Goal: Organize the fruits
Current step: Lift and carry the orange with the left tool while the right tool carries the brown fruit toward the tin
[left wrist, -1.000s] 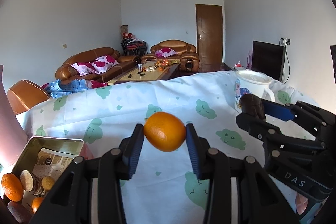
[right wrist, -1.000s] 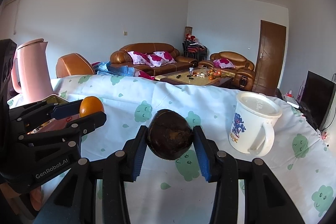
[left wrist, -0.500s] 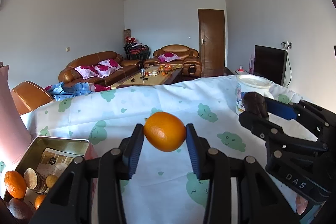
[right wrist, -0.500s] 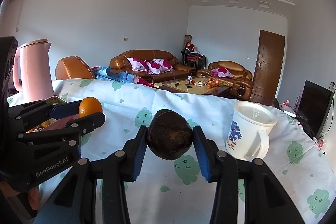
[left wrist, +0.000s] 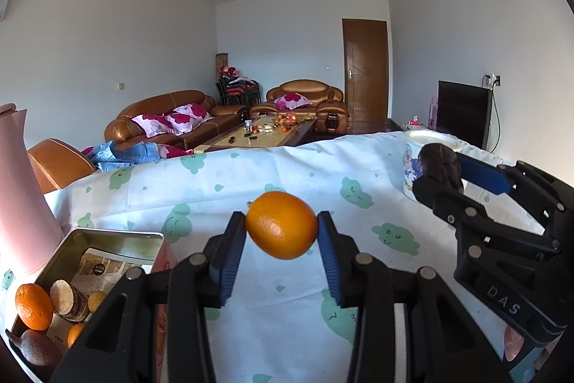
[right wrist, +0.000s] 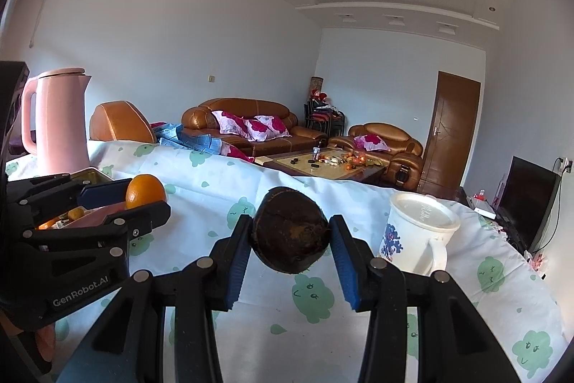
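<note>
My left gripper (left wrist: 281, 232) is shut on an orange (left wrist: 281, 225) and holds it above the table. My right gripper (right wrist: 290, 236) is shut on a dark brown round fruit (right wrist: 290, 234), also held above the table. Each gripper shows in the other's view: the right one with the brown fruit (left wrist: 439, 164) at the right, the left one with the orange (right wrist: 145, 191) at the left. An open metal tin (left wrist: 114, 236) at the lower left holds an orange (left wrist: 33, 306), a cut brown fruit (left wrist: 66, 297) and other small fruits.
The table wears a white cloth with green figures (left wrist: 287, 167). A pink kettle (right wrist: 59, 121) stands at the left behind the tin. A white lidded mug (right wrist: 418, 232) stands at the right. Sofas and a coffee table lie beyond the far edge.
Both grippers have tilted upward with their fruits still held; more ceiling shows and the table sits lower in both views.
</note>
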Demonstrator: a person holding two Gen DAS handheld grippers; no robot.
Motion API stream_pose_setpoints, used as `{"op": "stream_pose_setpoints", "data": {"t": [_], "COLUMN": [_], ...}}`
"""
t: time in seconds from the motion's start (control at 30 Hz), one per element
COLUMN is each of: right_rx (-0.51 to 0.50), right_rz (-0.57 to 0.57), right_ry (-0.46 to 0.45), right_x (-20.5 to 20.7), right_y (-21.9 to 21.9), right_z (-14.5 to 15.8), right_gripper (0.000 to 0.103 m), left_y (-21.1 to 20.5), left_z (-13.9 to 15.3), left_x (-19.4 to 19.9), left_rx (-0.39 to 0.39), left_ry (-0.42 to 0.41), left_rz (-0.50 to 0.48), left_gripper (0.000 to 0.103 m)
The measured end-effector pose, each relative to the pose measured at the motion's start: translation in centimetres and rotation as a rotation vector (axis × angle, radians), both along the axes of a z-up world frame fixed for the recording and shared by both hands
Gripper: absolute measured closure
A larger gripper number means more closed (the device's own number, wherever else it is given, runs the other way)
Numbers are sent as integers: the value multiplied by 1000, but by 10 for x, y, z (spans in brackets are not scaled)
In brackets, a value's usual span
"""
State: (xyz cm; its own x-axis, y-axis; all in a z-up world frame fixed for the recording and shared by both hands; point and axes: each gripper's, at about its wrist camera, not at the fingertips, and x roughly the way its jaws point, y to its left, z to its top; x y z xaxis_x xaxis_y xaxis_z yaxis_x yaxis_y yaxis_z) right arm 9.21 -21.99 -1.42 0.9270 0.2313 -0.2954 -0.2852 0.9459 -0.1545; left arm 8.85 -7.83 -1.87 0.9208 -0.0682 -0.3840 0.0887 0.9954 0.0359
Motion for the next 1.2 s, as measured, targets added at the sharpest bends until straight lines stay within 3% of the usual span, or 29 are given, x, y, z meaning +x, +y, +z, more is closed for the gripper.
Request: {"op": "stream_pose_setpoints", "data": {"t": [0.43, 1.2], "right_rx": [18, 82], "right_rz": [32, 131], "right_ry": [-19, 48], "right_x": [-9, -20], "right_y": [1, 12], "right_z": [3, 4], "right_gripper": [57, 57], "left_y": [10, 35], "left_z": [7, 14], "left_x": [-11, -35], "left_rx": [-13, -42], "left_ry": [-11, 8], "left_rz": [27, 48], "left_gripper": [61, 61]}}
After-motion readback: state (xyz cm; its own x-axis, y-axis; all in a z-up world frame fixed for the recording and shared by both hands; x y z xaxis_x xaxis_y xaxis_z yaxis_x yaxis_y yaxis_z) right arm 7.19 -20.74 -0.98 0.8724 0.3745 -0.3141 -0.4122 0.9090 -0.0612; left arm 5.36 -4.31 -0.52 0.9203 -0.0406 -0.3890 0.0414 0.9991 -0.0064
